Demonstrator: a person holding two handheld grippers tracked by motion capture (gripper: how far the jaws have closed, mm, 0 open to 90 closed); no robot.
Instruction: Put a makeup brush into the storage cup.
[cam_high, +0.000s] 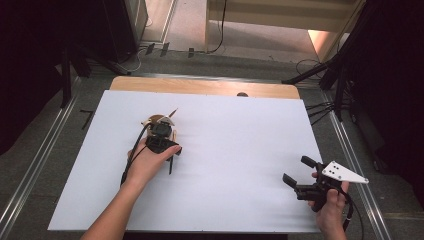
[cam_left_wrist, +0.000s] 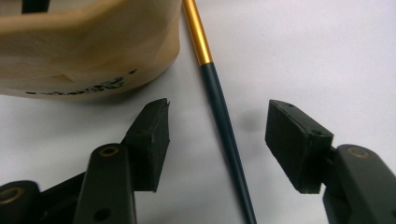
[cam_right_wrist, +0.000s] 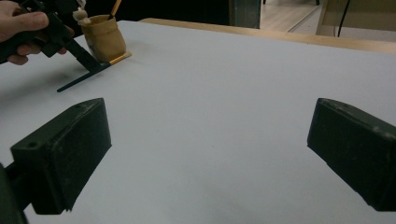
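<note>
In front of you a large white rectangular sheet (cam_high: 240, 150) covers nearly the whole table. A strip of light brown wooden tabletop (cam_high: 200, 86) shows along its far edge, with a small dark round mark (cam_high: 242, 94) right of the middle. Silver metal floor rails (cam_high: 35, 165) run down the left and right sides. Far right, black stand legs (cam_high: 320, 72) stand on the grey floor (cam_high: 200, 62), with thin black cables (cam_high: 320, 107) just near of them.
</note>
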